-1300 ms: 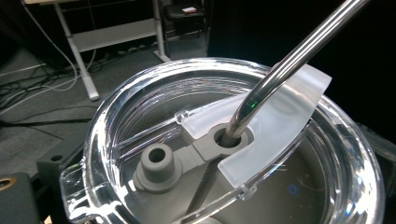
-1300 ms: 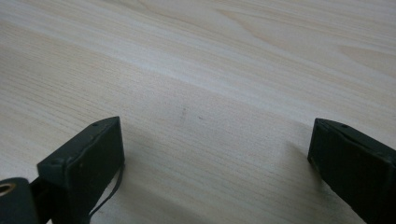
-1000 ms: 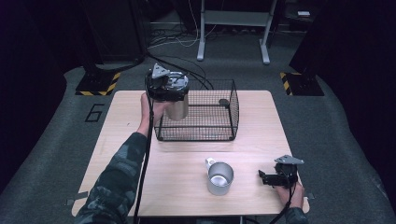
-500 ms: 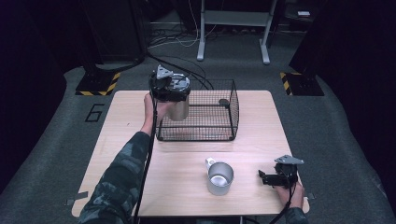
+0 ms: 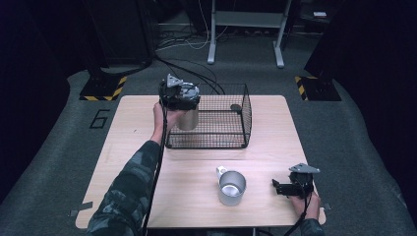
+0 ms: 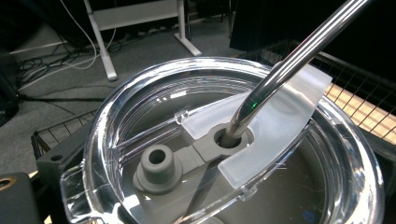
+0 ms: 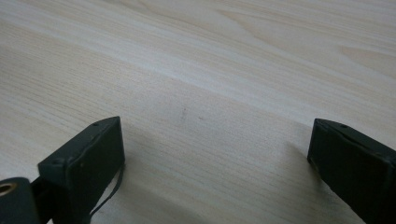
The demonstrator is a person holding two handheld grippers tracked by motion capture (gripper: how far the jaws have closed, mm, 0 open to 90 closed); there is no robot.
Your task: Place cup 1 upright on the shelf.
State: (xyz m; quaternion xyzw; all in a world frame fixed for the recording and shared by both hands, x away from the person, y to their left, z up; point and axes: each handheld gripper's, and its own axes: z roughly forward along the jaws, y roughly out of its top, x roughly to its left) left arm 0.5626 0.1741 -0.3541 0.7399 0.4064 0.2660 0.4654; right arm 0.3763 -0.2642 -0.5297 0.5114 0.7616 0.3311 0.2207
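In the high view my left gripper (image 5: 180, 100) hangs over the near left corner of a black wire basket (image 5: 244, 117), shut on a steel tumbler (image 5: 187, 119). The tumbler is upright and its lower part is inside the basket wall. Up close in the left gripper view, its clear lid (image 6: 140, 107) has a metal straw (image 6: 285, 65) through a grey plug. A steel mug (image 5: 231, 187) with a handle stands on the table's near middle. To the right of the mug my right gripper (image 5: 276, 187) rests on the wood, open with bare table (image 7: 210, 116) between its jaws.
The wooden table (image 5: 133, 147) has bare room to the left and in front of the basket. A small dark thing (image 5: 236, 107) sits at the basket's far right. Beyond the table, on the floor, are cables and a metal stand (image 5: 246, 29).
My left gripper has drifted slightly right and down with the tumbler, over the basket's left part. The right gripper and the mug have not moved.
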